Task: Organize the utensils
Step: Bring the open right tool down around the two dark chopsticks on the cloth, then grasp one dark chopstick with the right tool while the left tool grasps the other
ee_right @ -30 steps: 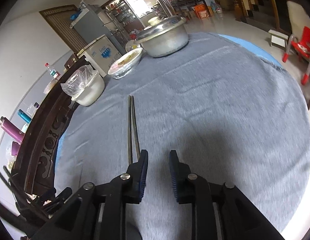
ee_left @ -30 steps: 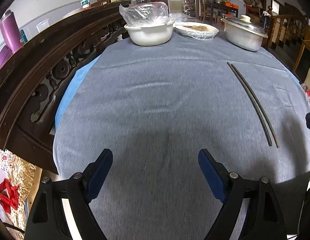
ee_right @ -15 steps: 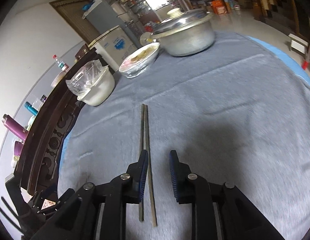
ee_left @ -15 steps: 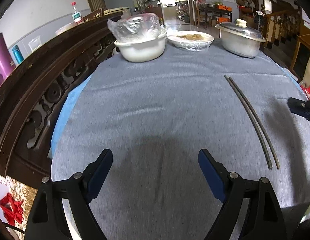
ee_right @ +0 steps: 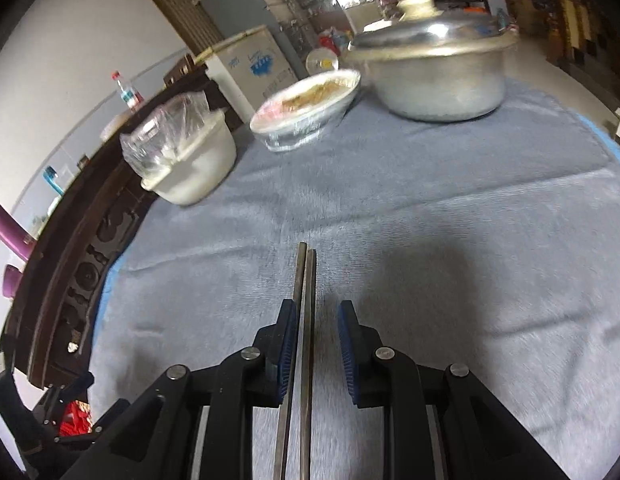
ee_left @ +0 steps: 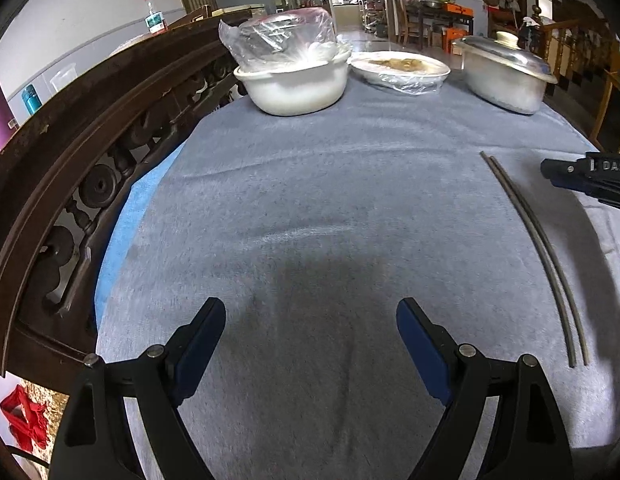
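Note:
A pair of dark chopsticks (ee_left: 538,240) lies side by side on the grey tablecloth (ee_left: 330,200), to the right in the left wrist view. In the right wrist view the chopsticks (ee_right: 305,280) run between the jaws of my right gripper (ee_right: 317,320), which stand slightly apart and hover over them, not clamped. The right gripper's tip (ee_left: 582,176) shows at the right edge of the left wrist view. My left gripper (ee_left: 310,332) is wide open and empty over bare cloth.
At the far side stand a white bowl covered with plastic (ee_left: 293,76), a wrapped plate of food (ee_left: 402,70) and a lidded metal pot (ee_left: 506,76). A carved dark wooden chair back (ee_left: 89,152) curves along the table's left edge.
My right gripper has moved forward along the chopsticks, which now lie between its jaws. The left gripper has shifted slightly toward the dishes and stays open.

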The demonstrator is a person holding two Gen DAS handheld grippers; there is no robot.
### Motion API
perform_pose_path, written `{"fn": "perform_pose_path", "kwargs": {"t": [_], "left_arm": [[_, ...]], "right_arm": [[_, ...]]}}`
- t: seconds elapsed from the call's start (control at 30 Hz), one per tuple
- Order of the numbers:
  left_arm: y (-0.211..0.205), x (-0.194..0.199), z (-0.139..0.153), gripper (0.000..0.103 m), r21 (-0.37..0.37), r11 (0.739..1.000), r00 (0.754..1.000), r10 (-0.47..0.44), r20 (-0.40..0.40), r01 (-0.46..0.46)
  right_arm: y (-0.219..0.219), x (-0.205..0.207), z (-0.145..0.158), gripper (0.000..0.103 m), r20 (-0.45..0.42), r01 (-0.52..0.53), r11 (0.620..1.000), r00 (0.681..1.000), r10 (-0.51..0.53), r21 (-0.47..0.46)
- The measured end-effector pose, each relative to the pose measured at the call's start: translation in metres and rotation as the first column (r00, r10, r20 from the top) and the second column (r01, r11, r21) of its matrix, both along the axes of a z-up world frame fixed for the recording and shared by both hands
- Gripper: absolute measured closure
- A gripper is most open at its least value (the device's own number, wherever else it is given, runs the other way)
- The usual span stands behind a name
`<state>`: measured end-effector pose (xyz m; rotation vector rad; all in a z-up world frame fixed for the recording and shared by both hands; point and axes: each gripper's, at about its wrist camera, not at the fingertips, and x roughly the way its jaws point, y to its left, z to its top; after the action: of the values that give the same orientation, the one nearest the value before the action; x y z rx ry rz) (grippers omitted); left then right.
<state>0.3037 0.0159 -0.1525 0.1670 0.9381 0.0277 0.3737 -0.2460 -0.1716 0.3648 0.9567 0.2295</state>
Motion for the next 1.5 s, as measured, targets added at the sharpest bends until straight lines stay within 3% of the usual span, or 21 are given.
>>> {"fn": "perform_pose_path", "kwargs": {"t": [0.17,0.53,0.6,0.77,0.93,1.07,1.13,1.2,1.33,1.43,1.5], "left_arm": [[0.002,0.008,-0.003,0.016,0.002,1.0,1.0,0.003,-0.001,-0.003],[-0.011,0.028,-0.008,0.016,0.007,1.0,1.0,-0.02,-0.015,0.02],[-0.016,0.035,-0.008,0.016,0.008,0.999,0.999,-0.035,-0.018,0.035],[-0.028,0.06,-0.006,0.016,-0.043,0.993,0.994,-0.108,-0.032,0.106],[-0.06,0.105,-0.005,0.016,-0.146,0.969,0.972,-0.215,-0.09,0.201],[-0.096,0.135,-0.006,0.016,-0.219,0.944,0.95,-0.279,-0.138,0.245],[-0.113,0.146,-0.009,0.02,-0.238,0.935,0.94,-0.305,-0.156,0.264],[-0.127,0.154,-0.013,0.033,-0.262,0.927,0.929,-0.322,-0.183,0.269],[-0.148,0.167,-0.027,0.051,-0.288,0.921,0.908,-0.337,-0.25,0.263],[-0.161,0.168,-0.027,0.058,-0.248,0.925,0.912,-0.345,-0.223,0.289],[-0.167,0.169,-0.028,0.071,-0.237,0.923,0.912,-0.352,-0.211,0.301]], "right_arm": [[0.018,0.018,-0.01,0.08,-0.035,-0.044,0.999,0.998,0.043,-0.028],[0.04,0.048,-0.016,0.083,-0.123,-0.064,0.967,0.992,0.034,-0.246],[0.036,0.05,-0.016,0.088,-0.134,-0.068,0.966,0.99,0.035,-0.249],[0.005,0.037,-0.016,0.089,-0.16,-0.023,0.967,0.987,-0.018,-0.252],[-0.03,0.024,-0.015,0.089,-0.195,0.031,0.972,0.978,-0.078,-0.233],[-0.049,0.027,-0.017,0.089,-0.241,0.071,0.986,0.965,-0.106,-0.148],[-0.053,0.031,-0.018,0.088,-0.255,0.092,0.988,0.959,-0.12,-0.121],[-0.054,0.034,-0.017,0.086,-0.253,0.1,0.989,0.959,-0.126,-0.113],[-0.044,0.032,-0.016,0.09,-0.206,0.053,0.979,0.974,-0.094,-0.195],[-0.041,0.024,-0.015,0.093,-0.178,0.025,0.976,0.982,-0.065,-0.215],[-0.044,0.019,-0.015,0.095,-0.172,0.021,0.977,0.983,-0.059,-0.211]]}}
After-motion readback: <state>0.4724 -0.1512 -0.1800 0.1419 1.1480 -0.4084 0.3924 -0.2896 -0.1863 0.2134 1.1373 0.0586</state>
